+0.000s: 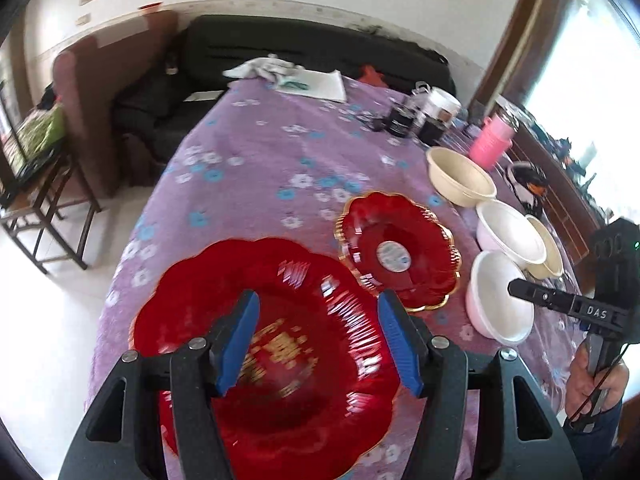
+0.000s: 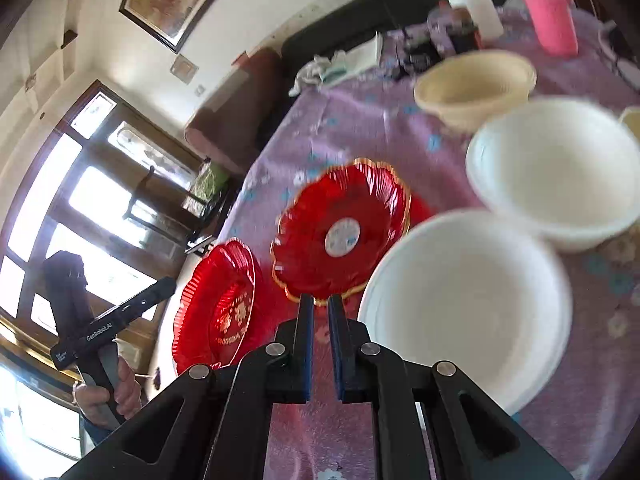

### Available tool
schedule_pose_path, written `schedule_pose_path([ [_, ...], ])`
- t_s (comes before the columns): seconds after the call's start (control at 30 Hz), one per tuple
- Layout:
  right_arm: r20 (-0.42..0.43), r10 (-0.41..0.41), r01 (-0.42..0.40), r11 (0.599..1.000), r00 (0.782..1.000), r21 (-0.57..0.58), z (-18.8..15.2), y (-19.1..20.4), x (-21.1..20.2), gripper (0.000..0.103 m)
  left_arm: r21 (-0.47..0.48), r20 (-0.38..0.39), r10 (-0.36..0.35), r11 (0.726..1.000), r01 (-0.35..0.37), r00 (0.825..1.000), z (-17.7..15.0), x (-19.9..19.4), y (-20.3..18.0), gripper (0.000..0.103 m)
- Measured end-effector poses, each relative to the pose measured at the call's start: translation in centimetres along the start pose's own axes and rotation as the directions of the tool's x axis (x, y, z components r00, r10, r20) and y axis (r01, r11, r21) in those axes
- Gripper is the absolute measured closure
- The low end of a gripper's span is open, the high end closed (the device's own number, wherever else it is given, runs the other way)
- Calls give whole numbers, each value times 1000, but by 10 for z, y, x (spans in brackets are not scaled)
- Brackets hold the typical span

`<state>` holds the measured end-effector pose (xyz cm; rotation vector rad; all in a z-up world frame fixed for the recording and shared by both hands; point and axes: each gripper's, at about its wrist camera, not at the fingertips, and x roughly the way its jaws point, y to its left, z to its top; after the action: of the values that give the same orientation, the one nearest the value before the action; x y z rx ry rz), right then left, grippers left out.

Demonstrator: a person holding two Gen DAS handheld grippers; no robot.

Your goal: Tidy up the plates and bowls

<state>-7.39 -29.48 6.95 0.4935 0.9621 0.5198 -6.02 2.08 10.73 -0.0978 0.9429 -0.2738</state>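
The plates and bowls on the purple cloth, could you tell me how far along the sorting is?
Barely started. The two red plates lie apart, and the bowls mostly stand separately. The left gripper hovers open above the large plate; the right gripper holds nothing. All stacking remains.

A large red plate [image 1: 264, 344] with a scalloped gold-edged rim and gold lettering in its middle lies flat on the purple cloth. Just beside it lies a smaller red plate [image 1: 398, 252] of the same flower shape, with a round white label at its centre. To the right stand two white bowls [image 1: 500, 296] close together, a cream bowl [image 1: 460, 176] beyond them, and another cream bowl [image 1: 550, 248] behind the farther white one.
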Motion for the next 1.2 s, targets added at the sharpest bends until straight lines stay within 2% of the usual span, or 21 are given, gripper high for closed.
schedule_pose_path([
  [0.13, 5, -37, 37, 999, 999, -20, 11, 1, -7, 94, 43, -52, -1, 999, 3, 999, 19, 21, -20, 42],
  [0.27, -15, -87, 86, 995, 996, -44, 25, 2, -4, 94, 39, -114, 13, 999, -8, 993, 40, 50, -26, 42],
  [0.43, -53, -157, 154, 986, 986, -65, 51, -6, 15, 94, 65, -185, 71, 996, -60, 980, 59, 88, -31, 44],
  [0.53, -93, -204, 198, 978, 975, -70, 66, -15, 33, 94, 66, -215, 86, 995, -73, 973, 63, 104, -33, 49],
  [0.63, -137, -201, 196, 979, 970, -53, 76, -23, 49, 94, 65, -243, 86, 995, -72, 966, 63, 118, -33, 62],
  [0.73, -173, -209, 203, 978, 962, -54, 81, -25, 62, 94, 66, -264, 85, 995, -69, 961, 63, 129, -32, 67],
  [1.03, -217, -279, 270, 960, 935, -72, 87, -35, 80, 94, 52, -285, 71, 997, -58, 956, 62, 141, -23, 68],
  [1.2, -227, -295, 283, 955, 928, -88, 90, -34, 88, 93, 41, -296, 60, 998, -50, 953, 61, 147, -22, 68],
])
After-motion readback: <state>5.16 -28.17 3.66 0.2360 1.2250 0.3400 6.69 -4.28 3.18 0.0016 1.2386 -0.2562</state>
